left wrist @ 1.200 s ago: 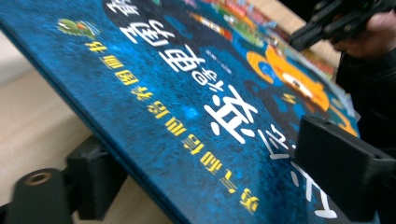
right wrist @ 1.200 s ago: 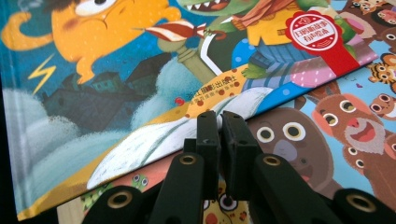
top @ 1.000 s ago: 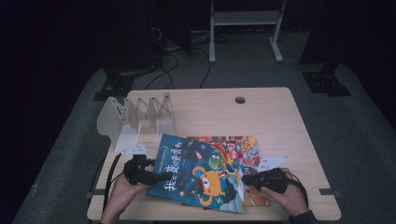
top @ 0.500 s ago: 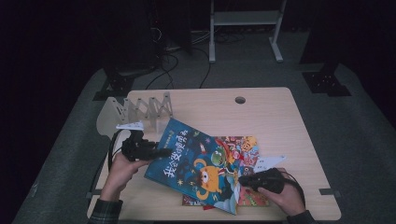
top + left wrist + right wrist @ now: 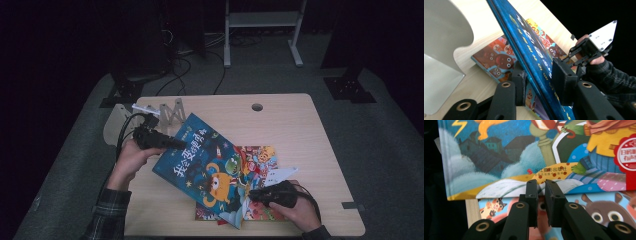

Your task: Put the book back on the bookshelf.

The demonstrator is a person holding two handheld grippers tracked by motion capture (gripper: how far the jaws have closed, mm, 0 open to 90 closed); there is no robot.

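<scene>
A blue picture book [image 5: 207, 165] tilts up from the table, its left side raised. My left gripper [image 5: 175, 144] is shut on that raised edge; its jaws have just been closing. In the left gripper view the book [image 5: 529, 42] runs between the two pads of the gripper [image 5: 540, 71]. Under it lies a red and orange picture book [image 5: 261, 156], flat on the table. My right gripper [image 5: 252, 196] sits low at the blue book's near right corner. Its jaws [image 5: 540, 182] have just been opening and stand a narrow slit apart, with nothing between them, tips before the book's lower edge [image 5: 499, 152].
A pale divider rack [image 5: 167, 111] stands at the table's back left, close behind my left hand. The wooden table [image 5: 310, 130] has a cable hole [image 5: 257, 107] near its far edge. Cables trail off the left side. A metal shelf frame [image 5: 260, 20] stands on the floor beyond.
My left gripper closed on the blue book's left edge and rose toward the far left, tipping the book up. The right hand stayed put.
</scene>
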